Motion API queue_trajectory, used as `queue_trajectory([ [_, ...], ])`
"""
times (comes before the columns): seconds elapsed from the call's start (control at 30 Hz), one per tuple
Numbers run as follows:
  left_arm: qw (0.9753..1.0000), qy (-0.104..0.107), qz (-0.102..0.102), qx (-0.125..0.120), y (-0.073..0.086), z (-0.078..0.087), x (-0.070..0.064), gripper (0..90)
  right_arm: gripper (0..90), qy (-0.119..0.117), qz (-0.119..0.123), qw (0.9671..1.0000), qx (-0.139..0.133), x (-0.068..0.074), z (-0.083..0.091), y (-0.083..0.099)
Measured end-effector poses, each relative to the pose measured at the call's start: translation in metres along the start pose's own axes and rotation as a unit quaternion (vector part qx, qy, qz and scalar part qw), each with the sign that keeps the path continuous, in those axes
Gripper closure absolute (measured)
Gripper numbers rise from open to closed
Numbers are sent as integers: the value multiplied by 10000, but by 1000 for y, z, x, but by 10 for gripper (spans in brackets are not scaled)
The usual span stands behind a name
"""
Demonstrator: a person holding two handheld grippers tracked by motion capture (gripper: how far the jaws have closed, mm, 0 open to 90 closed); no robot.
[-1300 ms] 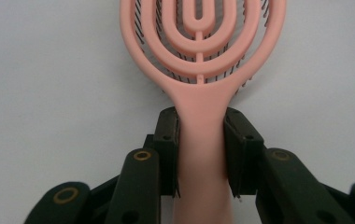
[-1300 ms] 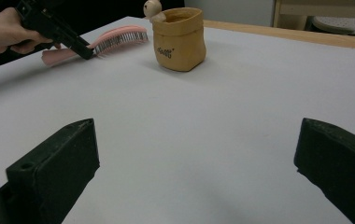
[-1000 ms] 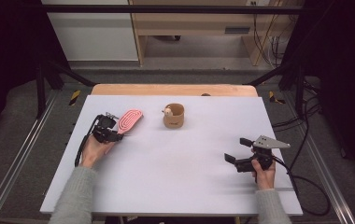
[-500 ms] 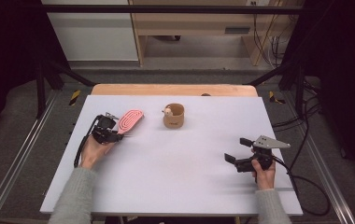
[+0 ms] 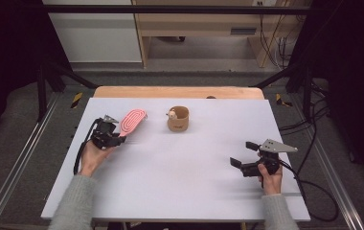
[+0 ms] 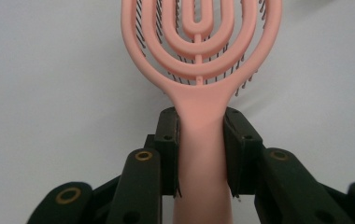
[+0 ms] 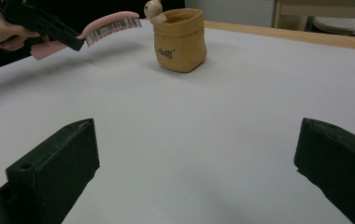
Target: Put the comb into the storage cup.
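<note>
- The left gripper [image 5: 114,139] was clamped on the handle of a pink hairbrush [image 5: 132,121], both jaws pressed flat against the narrow neck just below the paddle.
- The brush head reached straight ahead of that gripper, and the right gripper view showed it lifted off the white desk [image 5: 185,191], bristles pointing down.
- Ahead and off to the inner side of the brush tip stood a small tan pouch [image 5: 178,120] with a little bear figure [image 5: 172,114] at its rim, near the brush but clear of it.
- The right gripper [image 5: 244,154] sat low over the desk, well apart from the brush, its jaws spread wide with nothing between them.
- The brush looked light and made of stiff moulded plastic, with open loops in the paddle [image 6: 199,37]. I judged the handle smooth and a little slippery, so a grip at the neck, where the shaft widens into the head, should keep it from sliding forward.
- The looped head and thin bristles seemed the poorer place to take hold: they could flex or snag, though hardly break.
- The left gripper view showed the grip itself: the handle centred between the jaws with no visible gap.
- The right gripper view gave the side profile: the brush's height over the desk, the bristles [image 7: 112,27], and the printing on the pouch [image 7: 181,42].
- The high view alone laid out both hands together with the pouch beyond them.
</note>
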State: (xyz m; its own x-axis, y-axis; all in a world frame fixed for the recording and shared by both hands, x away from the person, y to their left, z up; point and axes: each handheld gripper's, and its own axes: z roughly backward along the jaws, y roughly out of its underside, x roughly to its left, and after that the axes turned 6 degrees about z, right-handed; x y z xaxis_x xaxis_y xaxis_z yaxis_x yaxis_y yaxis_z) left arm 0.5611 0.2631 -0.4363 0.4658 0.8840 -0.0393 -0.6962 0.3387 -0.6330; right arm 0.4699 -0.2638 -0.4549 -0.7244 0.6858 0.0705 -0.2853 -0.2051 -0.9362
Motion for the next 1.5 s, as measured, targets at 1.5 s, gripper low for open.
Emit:
queue_trajectory([
  [1.5,9919,40,41,-1268,31,47,-37,697,3,23,-7,10000,-46,2,0,-3],
])
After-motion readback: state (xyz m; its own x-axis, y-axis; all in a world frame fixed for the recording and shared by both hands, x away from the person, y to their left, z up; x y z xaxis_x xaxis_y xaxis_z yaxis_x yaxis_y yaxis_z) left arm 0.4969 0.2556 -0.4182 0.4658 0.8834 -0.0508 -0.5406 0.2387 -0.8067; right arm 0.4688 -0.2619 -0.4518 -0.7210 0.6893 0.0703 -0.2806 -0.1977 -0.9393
